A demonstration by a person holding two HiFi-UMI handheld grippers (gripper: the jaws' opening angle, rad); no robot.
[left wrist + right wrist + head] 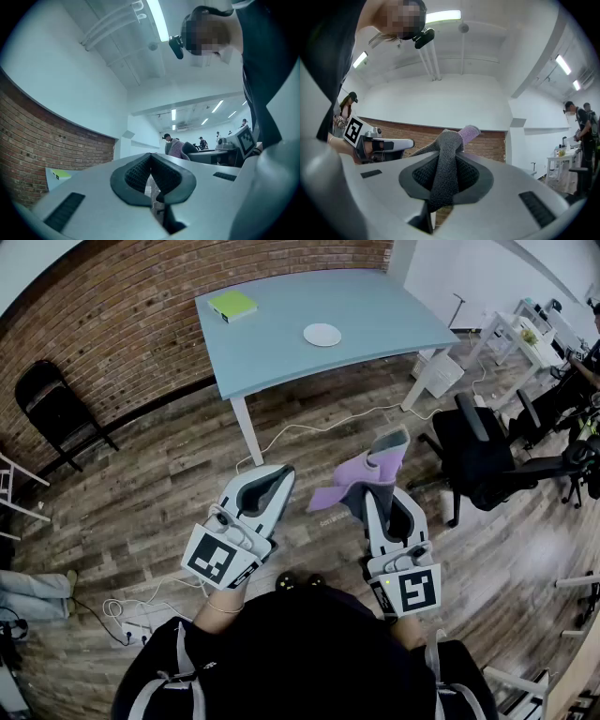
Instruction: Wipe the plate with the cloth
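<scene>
A small white plate [322,334] lies on the pale blue table [375,306] far ahead, well away from both grippers. My right gripper [382,486] is shut on a grey and purple cloth [361,476], which sticks up and drapes to the left of its jaws. In the right gripper view the cloth [446,164] is pinched between the dark pads [421,176]. My left gripper [267,486] is held beside it, shut, with nothing between its pads [136,176]. Both are held over the wooden floor, close to my body.
A yellow-green book [232,305] lies at the table's left end. A black office chair [483,456] stands to the right and a black folding chair [54,409] by the brick wall to the left. Cables [309,427] and a power strip [141,626] lie on the floor. Several people [201,140] stand far off.
</scene>
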